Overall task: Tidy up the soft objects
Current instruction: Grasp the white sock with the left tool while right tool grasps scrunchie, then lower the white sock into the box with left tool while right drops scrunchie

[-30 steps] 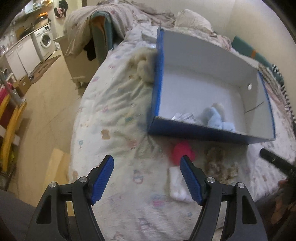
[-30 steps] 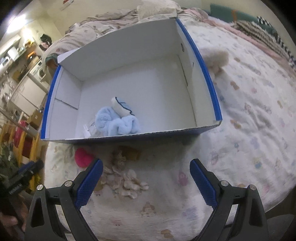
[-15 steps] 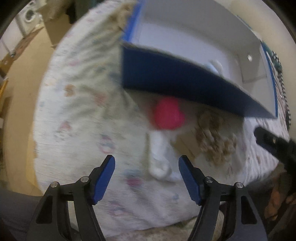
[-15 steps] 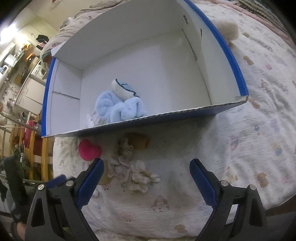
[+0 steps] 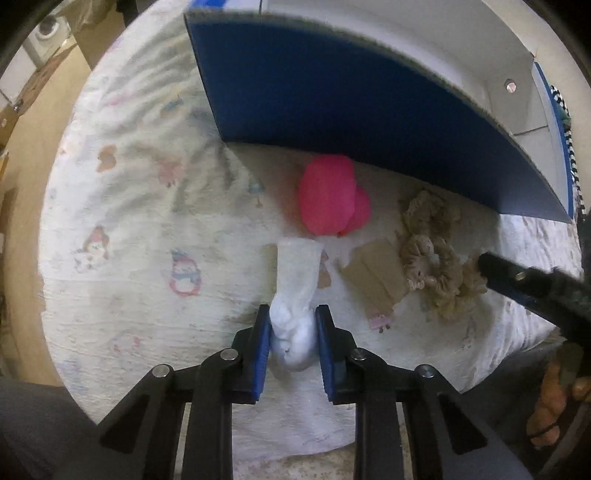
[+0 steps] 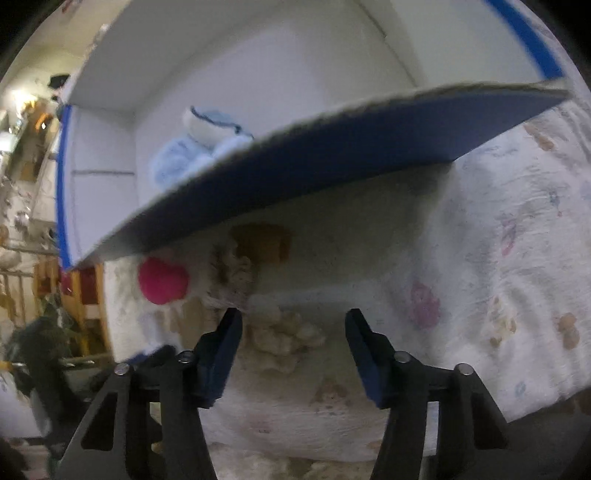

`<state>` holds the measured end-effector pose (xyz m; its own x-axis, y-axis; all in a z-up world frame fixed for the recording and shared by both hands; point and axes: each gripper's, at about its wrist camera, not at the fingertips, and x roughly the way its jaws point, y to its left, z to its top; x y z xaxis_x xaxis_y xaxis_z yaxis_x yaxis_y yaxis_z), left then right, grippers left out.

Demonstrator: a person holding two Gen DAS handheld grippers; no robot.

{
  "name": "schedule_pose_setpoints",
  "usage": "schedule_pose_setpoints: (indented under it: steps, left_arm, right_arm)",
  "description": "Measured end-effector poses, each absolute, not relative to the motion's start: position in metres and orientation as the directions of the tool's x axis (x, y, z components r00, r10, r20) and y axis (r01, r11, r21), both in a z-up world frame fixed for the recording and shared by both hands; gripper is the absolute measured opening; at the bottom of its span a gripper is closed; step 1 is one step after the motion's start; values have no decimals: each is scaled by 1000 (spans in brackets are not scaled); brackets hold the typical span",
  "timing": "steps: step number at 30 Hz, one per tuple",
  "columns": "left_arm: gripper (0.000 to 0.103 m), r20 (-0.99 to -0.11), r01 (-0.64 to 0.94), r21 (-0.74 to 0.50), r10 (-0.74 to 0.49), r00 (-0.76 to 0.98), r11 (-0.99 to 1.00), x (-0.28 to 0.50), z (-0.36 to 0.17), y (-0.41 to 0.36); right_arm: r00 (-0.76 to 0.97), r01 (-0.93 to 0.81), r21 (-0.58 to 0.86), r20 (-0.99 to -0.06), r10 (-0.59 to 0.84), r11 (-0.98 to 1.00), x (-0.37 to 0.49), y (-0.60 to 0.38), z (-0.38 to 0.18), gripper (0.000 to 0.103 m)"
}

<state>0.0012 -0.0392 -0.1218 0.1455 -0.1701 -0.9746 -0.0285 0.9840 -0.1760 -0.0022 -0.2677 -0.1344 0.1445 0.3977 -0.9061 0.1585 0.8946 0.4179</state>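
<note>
My left gripper (image 5: 292, 317) is shut on the near end of a white sock (image 5: 297, 280) that lies on the bedspread. A pink soft roll (image 5: 330, 195) lies just beyond it against the blue box (image 5: 354, 110). A beige frilly scrunchie (image 5: 436, 254) lies to the right with a brown card (image 5: 376, 277) beside it. My right gripper (image 6: 293, 325) is open, low over the beige scrunchie (image 6: 284, 336), its jaws on either side. The pink roll (image 6: 162, 280) shows to its left. A light blue soft toy (image 6: 195, 144) lies inside the box (image 6: 332, 155).
The box's blue front wall stands close ahead of both grippers. The bed edge is near, with the floor at the left (image 5: 22, 192). A washing machine (image 5: 44, 29) stands at the far left. The right gripper's finger (image 5: 517, 280) reaches in from the right.
Both grippers have dropped low toward the bedspread. My left gripper has closed on the white sock. My right gripper has narrowed and come down over the scrunchie.
</note>
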Motion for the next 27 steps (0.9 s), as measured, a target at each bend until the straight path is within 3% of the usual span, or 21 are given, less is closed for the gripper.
schedule_pose_setpoints:
  steps: [2,3,9,27]
  left_arm:
    - [21,-972,-27,-167,-160,171,986,3,-111,-32]
    - [21,-971,-30,-159,-150,185,987,3,-108,-29]
    - [21,-960,-73,-122,-99,260,990,-2,-85,-5]
    - [21,-868,-12,-116,-96,488,993,-2,6,-13]
  right_arm:
    - [126,133,397,-915,382,908,0,-261,-138,30]
    - [133,119,387,-919,371,915,1,-259,-136,9]
    - [314,55,389,-881,354,920,-9,-267,-89,9]
    - [479,-154,438,-751,454,886,-30,-267,16,9]
